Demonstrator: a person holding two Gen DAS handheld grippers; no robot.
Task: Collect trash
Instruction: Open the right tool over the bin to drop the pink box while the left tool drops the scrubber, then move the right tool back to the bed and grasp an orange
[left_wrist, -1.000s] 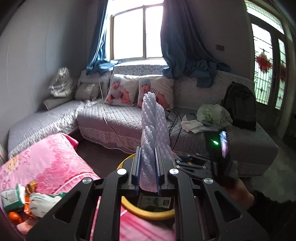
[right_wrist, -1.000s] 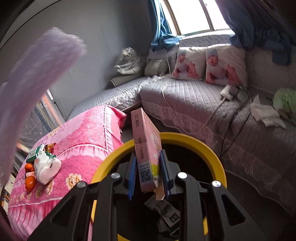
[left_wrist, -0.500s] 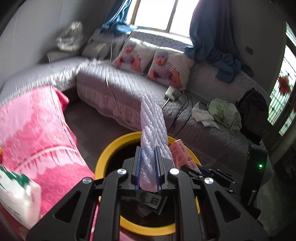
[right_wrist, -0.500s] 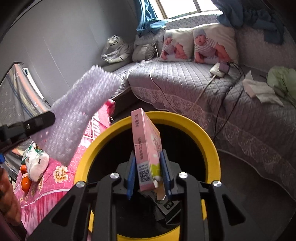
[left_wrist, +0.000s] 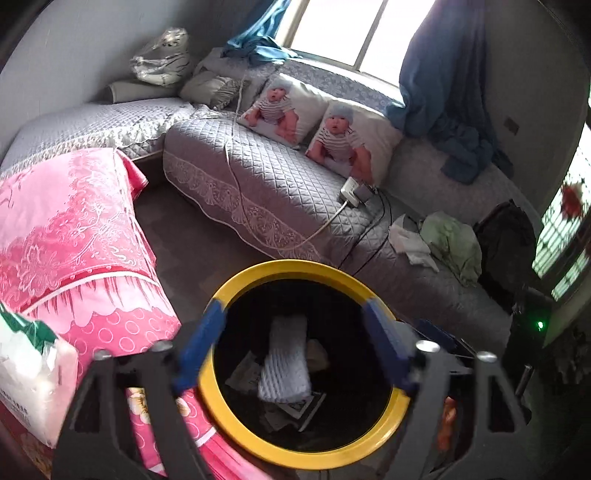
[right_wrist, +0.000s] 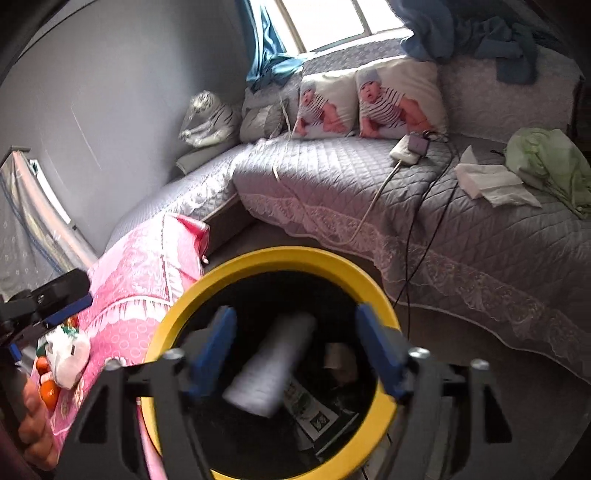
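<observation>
The bin (left_wrist: 236, 435) has a bright yellow rim and a black inside, where a pale lilac, ribbed roll of bubble wrap (left_wrist: 284, 365) lies over black-and-white printed papers (right_wrist: 314, 413). Beside it the table cloth (left_wrist: 74, 229) is hot pink with a lighter floral and ring pattern, and on it sit a white and green tissue pack (left_wrist: 26, 373) and orange fruit (right_wrist: 48, 391). The sofa cover (left_wrist: 273, 184) is grey-lilac, diamond-quilted with a pale lace border, the two cushions (right_wrist: 365, 99) are white with baby prints in striped tops, the curtains (left_wrist: 443, 74) are dusty blue, and both grippers' pads (left_wrist: 199, 343) are blue on black frames.
</observation>
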